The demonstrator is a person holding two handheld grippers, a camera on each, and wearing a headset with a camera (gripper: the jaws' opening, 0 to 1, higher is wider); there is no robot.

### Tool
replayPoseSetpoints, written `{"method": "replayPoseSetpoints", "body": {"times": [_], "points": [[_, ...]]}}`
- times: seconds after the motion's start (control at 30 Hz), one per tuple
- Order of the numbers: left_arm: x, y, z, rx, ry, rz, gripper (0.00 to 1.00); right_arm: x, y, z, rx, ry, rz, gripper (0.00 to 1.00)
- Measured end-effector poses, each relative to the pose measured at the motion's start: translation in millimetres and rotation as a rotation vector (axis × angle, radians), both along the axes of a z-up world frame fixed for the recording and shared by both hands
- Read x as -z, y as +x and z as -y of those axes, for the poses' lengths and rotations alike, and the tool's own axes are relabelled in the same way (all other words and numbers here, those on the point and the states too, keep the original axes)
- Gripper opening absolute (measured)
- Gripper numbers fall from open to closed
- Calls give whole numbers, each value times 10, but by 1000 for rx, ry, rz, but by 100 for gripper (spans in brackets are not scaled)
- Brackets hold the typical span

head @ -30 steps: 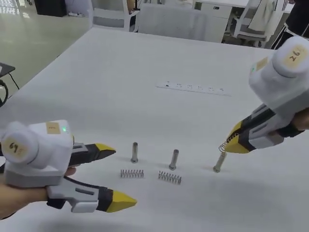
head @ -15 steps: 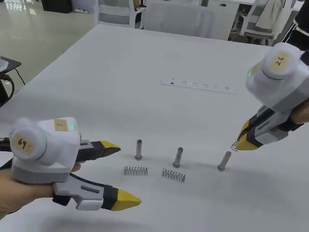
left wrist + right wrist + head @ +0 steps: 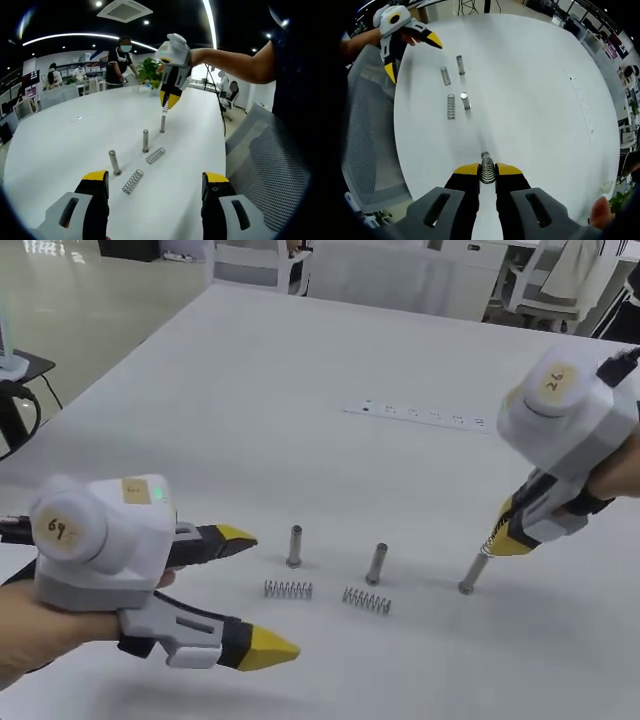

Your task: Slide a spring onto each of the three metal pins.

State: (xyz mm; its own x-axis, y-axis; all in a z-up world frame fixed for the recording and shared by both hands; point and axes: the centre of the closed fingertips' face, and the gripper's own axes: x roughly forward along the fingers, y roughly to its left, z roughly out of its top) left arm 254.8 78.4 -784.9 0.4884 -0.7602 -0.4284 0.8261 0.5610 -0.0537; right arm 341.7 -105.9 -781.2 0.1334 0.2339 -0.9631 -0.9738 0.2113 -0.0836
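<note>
**A:** Springs first: where are they?

**B:** One spring point(image 3: 487, 162) is pinched between the yellow-tipped fingers point(image 3: 469, 170) of the right gripper point(image 3: 488, 171), which are closed on its coils with only that narrow gap between them. Its free end is at the top of the right-hand pin point(image 3: 471, 573) (whether it has gone over the tip, I cannot tell).

**A:** And the rest?

**B:** Two loose springs lie flat on the white table point(image 3: 300, 390). One loose spring point(image 3: 288, 589) is just in front of the left-hand pin point(image 3: 295, 546), on the person's side. The other loose spring point(image 3: 366, 601) is just in front of the middle pin point(image 3: 377, 564). Neither touches its pin.

**A:** How do the pins stand?

**B:** All three stand in a row across the table, bare metal, well apart from each other.

**A:** What about the left gripper?

**B:** The left gripper point(image 3: 276, 592) hovers over the near left of the table, just beside the left-hand pin. Its fingers are spread wide and hold nothing.

**A:** Anything else on the table?

**B:** A white power strip point(image 3: 420, 418) lies farther back, well apart from the pins.
</note>
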Motion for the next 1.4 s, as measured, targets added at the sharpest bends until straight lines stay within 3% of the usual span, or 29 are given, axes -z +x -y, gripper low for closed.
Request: {"method": "replayPoseSetpoints", "body": {"times": [0.57,1.4], "points": [[17,-11,11,11,-2,-8,71,161,16,1,4,-24,-39,9],[45,-11,18,15,5,-18,70,548,31,-14,16,-71,-76,9]]}}
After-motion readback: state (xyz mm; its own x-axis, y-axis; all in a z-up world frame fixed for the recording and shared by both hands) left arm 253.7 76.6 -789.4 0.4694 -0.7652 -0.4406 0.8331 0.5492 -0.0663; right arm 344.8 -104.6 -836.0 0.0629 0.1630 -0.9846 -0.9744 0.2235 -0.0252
